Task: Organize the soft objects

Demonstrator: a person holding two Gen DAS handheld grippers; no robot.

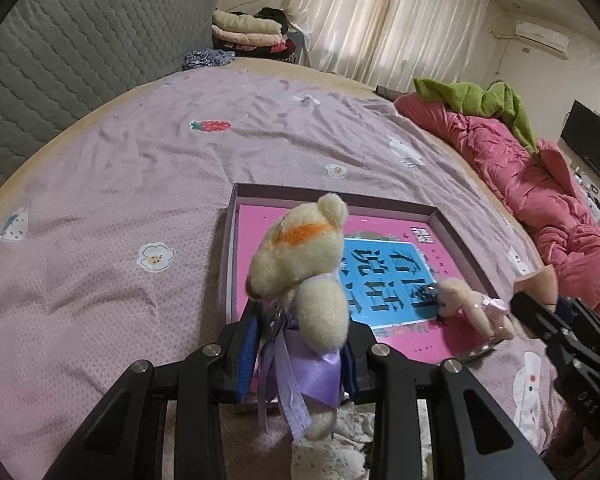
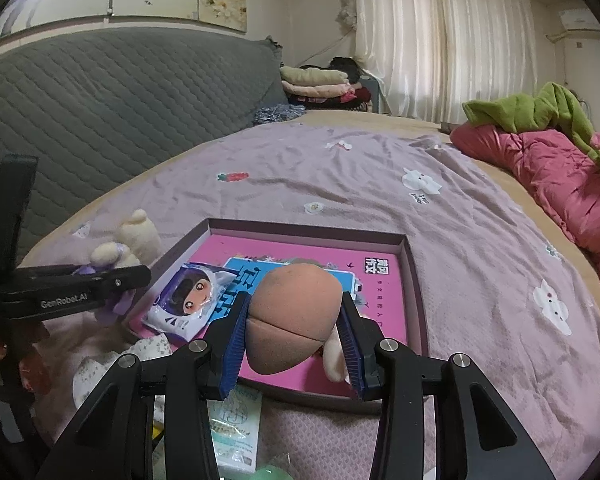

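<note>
1. Showing soft, even daylight in both views, glowing through the white curtains (image 1: 384, 24) far ahead of the left gripper (image 1: 300, 344) and ahead-right of the right gripper (image 2: 292, 340).
2. Blowing out slightly on the curtain folds; no harsh glare elsewhere.
3. Casting only faint shadows in the wrinkles of the purple bedsheet (image 1: 140, 168) ahead of the jaws.
4. Bending straight lines strongly toward the edges, with black vignette corners.
5. Blurring mildly on the cream teddy bear (image 1: 304, 256) close to the left lens; staying fairly sharp farther off.

pink quilt (image 1: 548, 184), green blanket (image 2: 540, 112), curtains (image 2: 440, 32)
</note>
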